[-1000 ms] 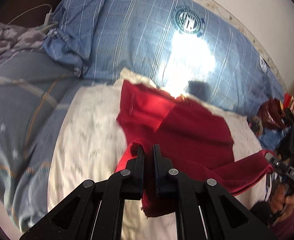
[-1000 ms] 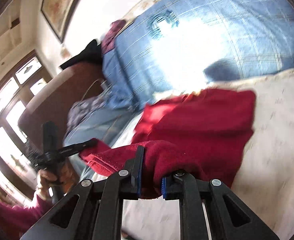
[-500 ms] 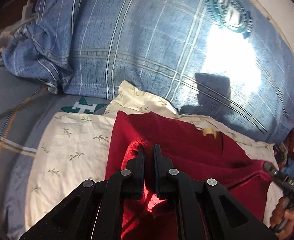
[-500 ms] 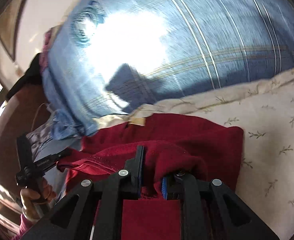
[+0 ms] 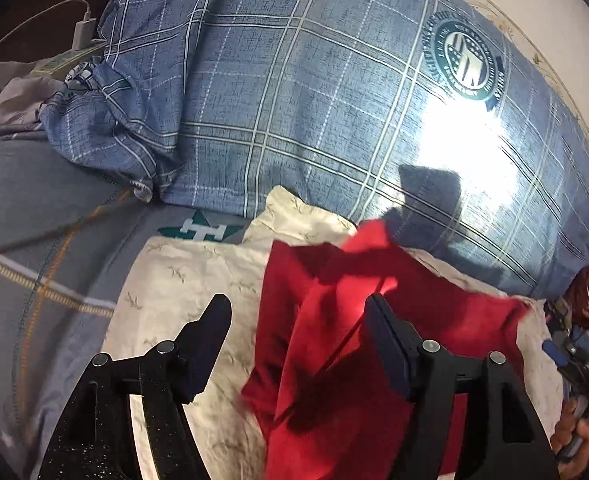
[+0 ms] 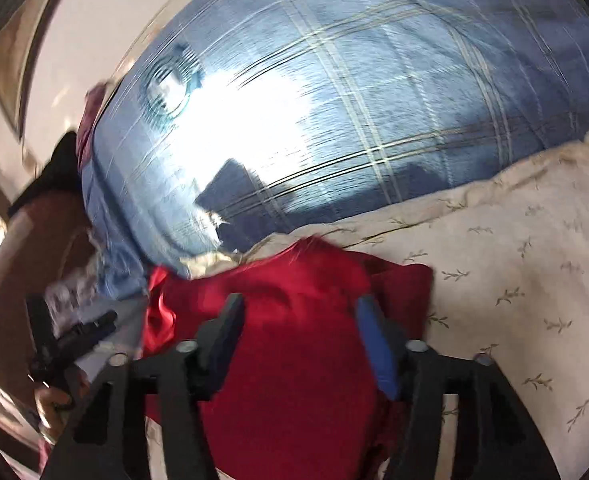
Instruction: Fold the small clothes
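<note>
Both tools have just been opening: the left tool stands spread wide, the right tool partly spread, neither pinching the red garment, which lies folded on the cream leaf-print pillow below the blue plaid pillow.

we count 1 red garment, 1 cream leaf-print cloth & 1 blue plaid pillow. 2 grippers: left gripper, right gripper. also 1 white charger w/ cable.
</note>
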Demonstrator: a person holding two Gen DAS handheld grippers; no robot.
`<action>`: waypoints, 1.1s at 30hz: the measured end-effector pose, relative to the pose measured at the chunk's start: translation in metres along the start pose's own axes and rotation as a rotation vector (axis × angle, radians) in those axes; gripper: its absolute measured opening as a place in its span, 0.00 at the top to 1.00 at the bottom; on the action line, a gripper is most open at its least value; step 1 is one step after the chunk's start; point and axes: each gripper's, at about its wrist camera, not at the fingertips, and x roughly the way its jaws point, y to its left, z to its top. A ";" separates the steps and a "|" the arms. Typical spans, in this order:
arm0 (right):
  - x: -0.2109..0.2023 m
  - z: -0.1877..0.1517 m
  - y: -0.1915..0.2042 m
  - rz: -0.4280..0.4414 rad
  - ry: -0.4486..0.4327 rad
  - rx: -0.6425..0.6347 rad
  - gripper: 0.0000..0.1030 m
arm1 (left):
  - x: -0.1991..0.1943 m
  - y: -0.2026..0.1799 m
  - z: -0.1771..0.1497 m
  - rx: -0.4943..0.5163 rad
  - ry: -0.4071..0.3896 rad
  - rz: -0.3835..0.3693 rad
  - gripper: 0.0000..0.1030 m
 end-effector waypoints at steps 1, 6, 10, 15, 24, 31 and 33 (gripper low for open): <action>0.006 -0.001 0.009 -0.017 0.016 -0.053 0.58 | 0.000 0.000 -0.006 0.001 0.002 0.006 0.33; 0.069 0.000 0.029 -0.183 0.111 -0.218 0.69 | 0.025 -0.005 -0.026 0.065 0.076 0.065 0.35; 0.113 0.013 -0.015 -0.311 0.134 -0.119 0.70 | 0.059 0.008 -0.028 0.056 0.138 0.099 0.32; 0.097 0.016 -0.021 -0.262 0.111 -0.069 0.65 | 0.063 0.018 -0.020 -0.002 0.134 0.061 0.34; -0.002 -0.040 0.002 -0.134 0.125 -0.110 0.38 | -0.013 0.036 -0.036 0.024 0.076 -0.004 0.33; -0.015 -0.089 -0.008 -0.142 0.179 -0.083 0.37 | -0.027 0.041 -0.080 0.088 0.185 -0.112 0.32; -0.002 -0.095 -0.012 -0.128 0.196 -0.049 0.39 | -0.020 0.041 -0.082 0.082 0.195 -0.122 0.33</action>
